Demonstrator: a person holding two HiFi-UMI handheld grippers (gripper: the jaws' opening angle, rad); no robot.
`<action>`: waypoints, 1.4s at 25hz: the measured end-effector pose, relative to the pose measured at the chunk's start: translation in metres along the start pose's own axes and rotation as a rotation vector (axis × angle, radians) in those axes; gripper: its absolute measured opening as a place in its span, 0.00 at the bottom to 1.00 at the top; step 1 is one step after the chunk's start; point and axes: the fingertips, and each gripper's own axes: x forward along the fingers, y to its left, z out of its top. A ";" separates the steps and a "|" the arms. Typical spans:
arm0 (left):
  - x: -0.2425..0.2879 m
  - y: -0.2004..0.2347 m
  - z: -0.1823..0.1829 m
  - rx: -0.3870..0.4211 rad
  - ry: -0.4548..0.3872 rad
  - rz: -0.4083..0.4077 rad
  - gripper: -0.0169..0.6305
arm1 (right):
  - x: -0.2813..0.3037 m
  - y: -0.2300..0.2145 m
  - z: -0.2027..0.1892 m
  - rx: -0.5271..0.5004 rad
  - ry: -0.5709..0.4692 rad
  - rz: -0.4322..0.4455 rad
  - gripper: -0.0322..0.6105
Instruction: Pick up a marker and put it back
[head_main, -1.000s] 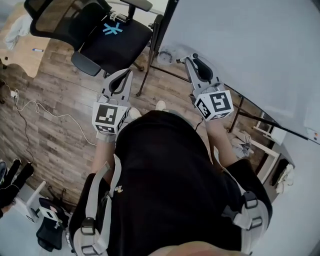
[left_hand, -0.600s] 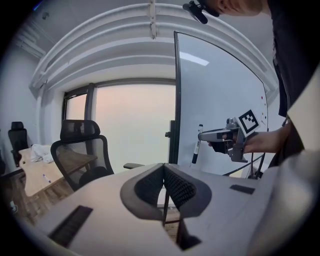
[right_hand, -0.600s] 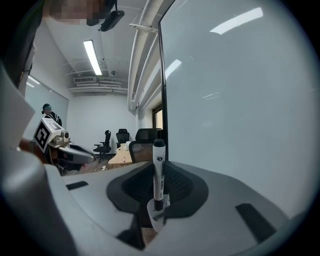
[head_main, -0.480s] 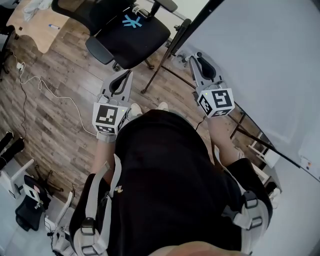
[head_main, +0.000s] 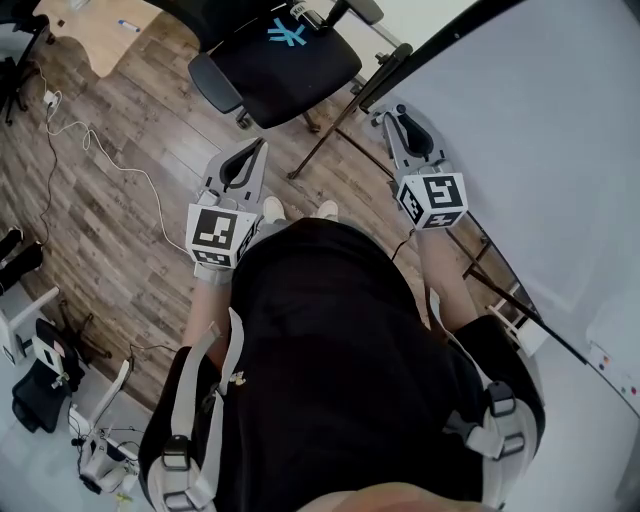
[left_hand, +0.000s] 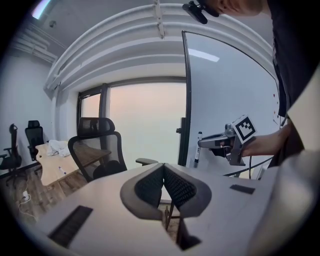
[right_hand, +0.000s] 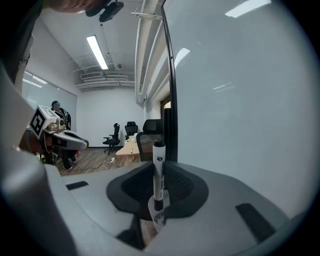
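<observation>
A white marker with a black cap (right_hand: 158, 175) stands upright between the jaws of my right gripper (right_hand: 159, 187), which is shut on it. The left gripper view shows the same marker (left_hand: 199, 148) at the tip of the right gripper (left_hand: 216, 143), right beside the whiteboard (left_hand: 225, 90). My left gripper (left_hand: 163, 182) is shut with nothing between its pads. In the head view the left gripper (head_main: 248, 160) points at the floor and the right gripper (head_main: 393, 118) points along the whiteboard's (head_main: 520, 120) lower edge. The marker cannot be made out there.
A black office chair (head_main: 285, 60) stands just ahead of both grippers. The whiteboard's stand legs (head_main: 330, 140) cross the wooden floor between the chair and me. A cable (head_main: 90, 140) lies on the floor at the left, and a wooden desk (head_main: 130, 30) is at the far left.
The head view has shifted: the chair slid right and the desk and cable slid up in the picture. Both grippers keep nearly the same places in front of the body.
</observation>
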 end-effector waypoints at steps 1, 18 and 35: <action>-0.001 0.001 -0.001 -0.002 0.003 0.007 0.04 | 0.002 0.000 -0.003 -0.001 0.007 0.004 0.17; -0.009 0.003 -0.008 -0.028 0.008 0.045 0.04 | 0.020 0.006 -0.036 -0.028 0.109 0.049 0.17; -0.020 0.003 -0.015 -0.036 0.014 0.058 0.04 | 0.023 0.014 -0.053 -0.085 0.173 0.036 0.17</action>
